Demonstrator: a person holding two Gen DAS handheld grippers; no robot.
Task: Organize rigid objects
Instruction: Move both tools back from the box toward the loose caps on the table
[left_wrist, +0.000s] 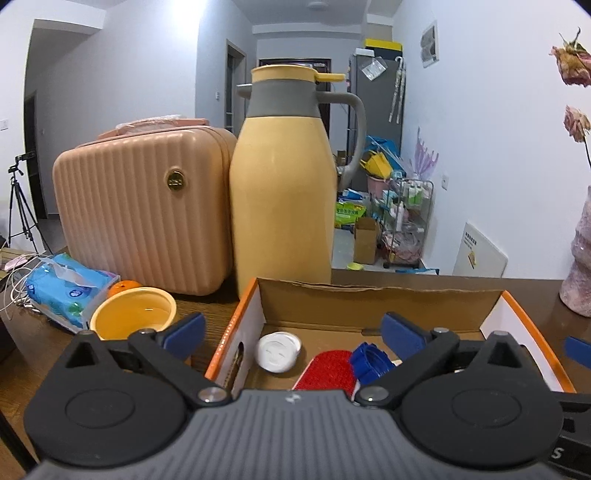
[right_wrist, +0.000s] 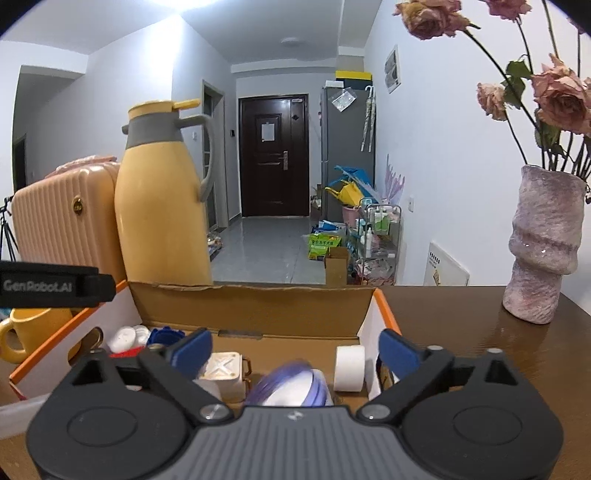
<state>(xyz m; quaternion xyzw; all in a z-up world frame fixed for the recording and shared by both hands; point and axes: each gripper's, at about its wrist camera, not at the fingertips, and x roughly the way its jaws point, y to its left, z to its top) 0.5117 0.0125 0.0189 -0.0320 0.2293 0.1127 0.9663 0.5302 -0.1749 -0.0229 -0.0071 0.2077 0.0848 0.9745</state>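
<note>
Already we see small rigid items lying inside the orange-edged cardboard box (left_wrist: 384, 299): a white round lid (left_wrist: 277, 350), a blue ridged cap (left_wrist: 371, 360), a white roll (right_wrist: 349, 367). Our left gripper (left_wrist: 291, 328) and right gripper (right_wrist: 295, 347) hang spread wide, empty. Reaching carelessly, we could knock the tall yellow thermos jug (left_wrist: 282, 206) just behind.

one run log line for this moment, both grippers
left gripper: open, empty | right gripper: open, empty | both over cardboard box | box holds white roll, blue cap
</note>
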